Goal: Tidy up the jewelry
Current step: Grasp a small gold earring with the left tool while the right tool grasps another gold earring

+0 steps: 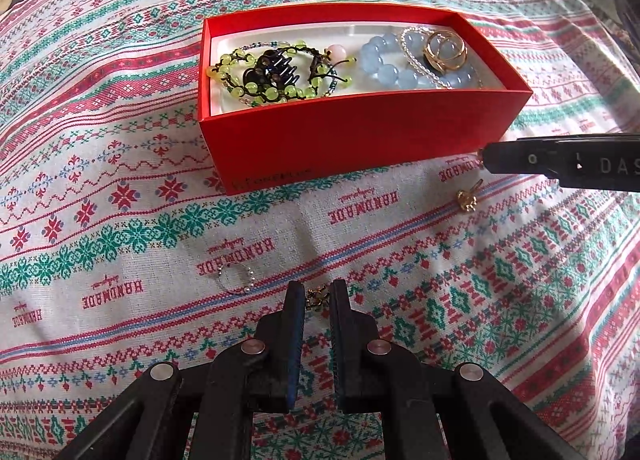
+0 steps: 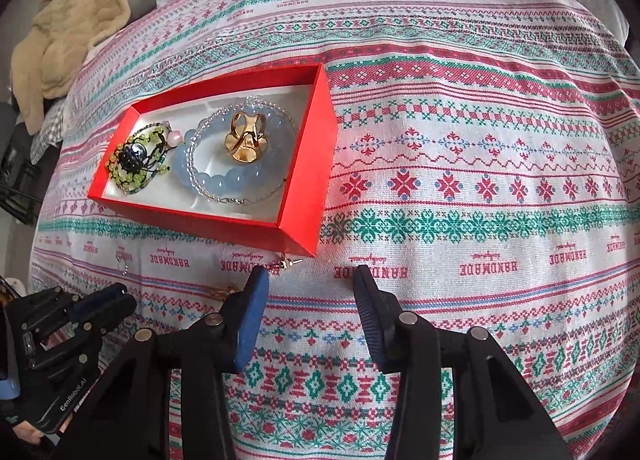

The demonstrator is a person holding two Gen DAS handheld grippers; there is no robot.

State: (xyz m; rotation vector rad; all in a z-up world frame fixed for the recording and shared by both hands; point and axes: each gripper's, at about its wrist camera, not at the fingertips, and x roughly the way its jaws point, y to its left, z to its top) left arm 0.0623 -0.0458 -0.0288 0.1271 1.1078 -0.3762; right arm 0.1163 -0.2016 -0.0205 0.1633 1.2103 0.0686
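left gripper [image 1: 318, 294]: jaws nearly shut, pinching a small gold earring [image 1: 317, 295] at the tips, low over the patterned cloth [image 1: 440, 260].
right gripper [image 2: 310, 278]: part-open, empty, tips near a gold stud earring [image 2: 285, 262] lying beside the red box [image 2: 308, 188].
pearl hoop [image 1: 238, 279]: loose on cloth, just beside the left gripper.
handling: earrings likely light, stiff, slippery, easily dropped; grip across the body, not the post.
box contents: bead bracelets, gold ring.
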